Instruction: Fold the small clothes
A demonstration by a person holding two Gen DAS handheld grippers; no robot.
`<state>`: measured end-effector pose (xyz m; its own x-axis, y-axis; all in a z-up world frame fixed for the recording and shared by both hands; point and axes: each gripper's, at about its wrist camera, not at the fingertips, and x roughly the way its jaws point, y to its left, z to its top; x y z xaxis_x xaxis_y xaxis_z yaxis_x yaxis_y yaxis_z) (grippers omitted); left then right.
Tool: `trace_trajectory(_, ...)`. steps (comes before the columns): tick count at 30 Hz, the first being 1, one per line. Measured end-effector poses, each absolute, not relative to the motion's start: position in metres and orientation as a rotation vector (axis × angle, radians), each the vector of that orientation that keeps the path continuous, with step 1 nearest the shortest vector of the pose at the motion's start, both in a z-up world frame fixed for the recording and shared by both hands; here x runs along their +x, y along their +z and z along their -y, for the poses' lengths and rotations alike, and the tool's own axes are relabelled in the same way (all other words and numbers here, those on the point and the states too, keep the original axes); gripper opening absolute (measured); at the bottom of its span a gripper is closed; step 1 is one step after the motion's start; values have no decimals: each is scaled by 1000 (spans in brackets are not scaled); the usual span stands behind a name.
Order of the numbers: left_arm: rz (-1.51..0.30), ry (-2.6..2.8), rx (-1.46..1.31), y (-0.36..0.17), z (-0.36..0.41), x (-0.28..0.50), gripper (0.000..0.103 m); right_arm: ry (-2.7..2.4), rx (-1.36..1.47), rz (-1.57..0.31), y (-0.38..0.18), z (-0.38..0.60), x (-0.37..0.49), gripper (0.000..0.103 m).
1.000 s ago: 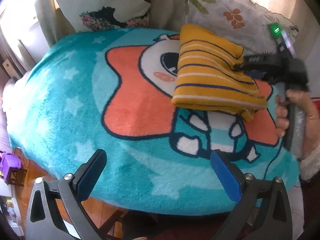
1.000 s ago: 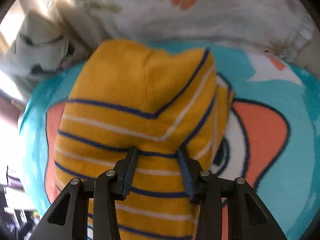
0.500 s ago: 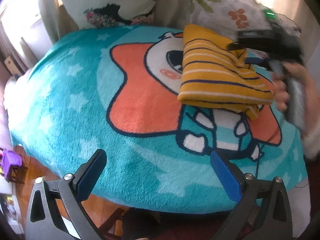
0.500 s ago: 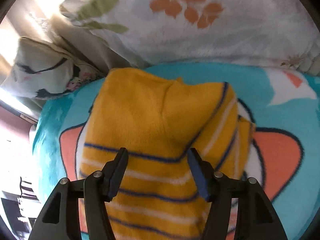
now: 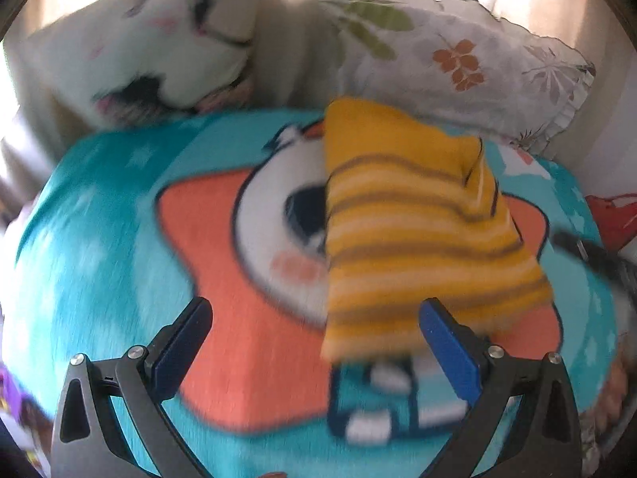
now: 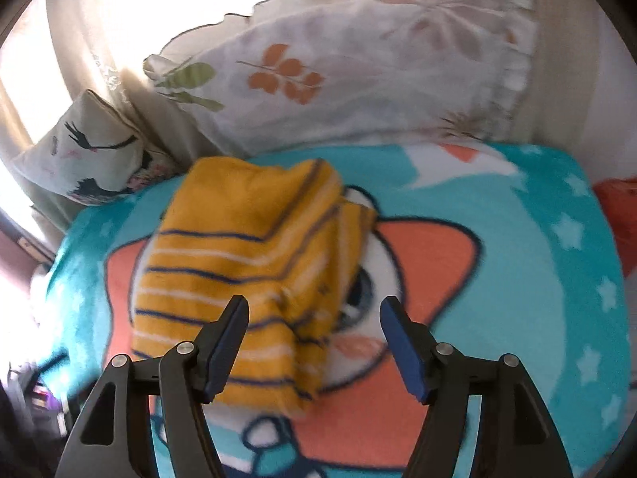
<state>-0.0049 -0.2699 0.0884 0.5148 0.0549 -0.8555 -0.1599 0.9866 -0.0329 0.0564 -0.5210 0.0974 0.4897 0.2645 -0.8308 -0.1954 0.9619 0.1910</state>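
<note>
A folded yellow garment with navy and white stripes (image 5: 418, 231) lies on a teal cartoon blanket (image 5: 99, 247). My left gripper (image 5: 314, 350) is open and empty, its right finger just in front of the garment's near edge. In the right wrist view the same garment (image 6: 239, 263) lies ahead and to the left. My right gripper (image 6: 314, 342) is open and empty, hovering above the garment's near right corner. Both views are blurred by motion.
Two pillows stand behind the blanket: a white one with a bird print (image 5: 159, 51) at the left and a leaf-print one (image 5: 458, 59) at the right. A red object (image 5: 613, 215) lies off the blanket's right edge. The blanket's front edge drops away.
My right gripper opened, let go of the garment and drew back and up. My left gripper moved forward toward the garment, which stays folded on the blanket.
</note>
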Motion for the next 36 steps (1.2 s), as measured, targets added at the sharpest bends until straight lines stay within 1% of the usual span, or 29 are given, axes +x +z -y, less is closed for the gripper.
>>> trace_trajectory(2,-1030,133,-67,76,270,23,103,235,67,-1029,96,524,49,74)
trace_trajectory(5,-1154,141,31,36,271,60,103,183,76,-1049,96,536,41,75)
trace_trajectory(6,-1185,122,25,28,269,65,103,163,78,-1055,94,538,40,76)
trace_trajectory(8,-1188,88,-27,33,261,68,103,118,89,-1071,91,542,39,76)
trace_trajectory(10,-1181,52,-18,42,258,68,103,87,108,-1084,88,543,38,76)
trace_trajectory(14,-1109,0,-72,63,248,67,103,86,115,-1068,92,528,36,76)
trace_trajectory(16,-1078,-12,-94,67,242,78,103,111,72,-1047,94,507,37,79)
trace_trajectory(19,-1063,15,-78,62,236,102,103,130,35,-1059,83,481,48,80)
trace_trajectory(21,-1091,18,-35,47,238,116,103,93,18,-1096,60,469,63,80)
trace_trajectory(22,-1129,-1,-17,37,240,125,103,64,1,-1125,49,465,68,85)
trace_trajectory(24,-1124,-17,-28,37,239,128,103,36,18,-1199,25,462,79,93)
trace_trajectory(27,-1128,-64,-42,48,234,134,103,24,40,-1209,27,464,83,94)
trace_trajectory(31,-1084,-58,-123,68,216,155,103,-18,-1,-1131,53,468,72,93)
trace_trajectory(34,-1126,-32,-72,55,221,181,103,-37,-48,-1099,62,464,63,94)
trace_trajectory(36,-1149,-31,-49,43,226,186,103,-45,-77,-1133,50,459,62,94)
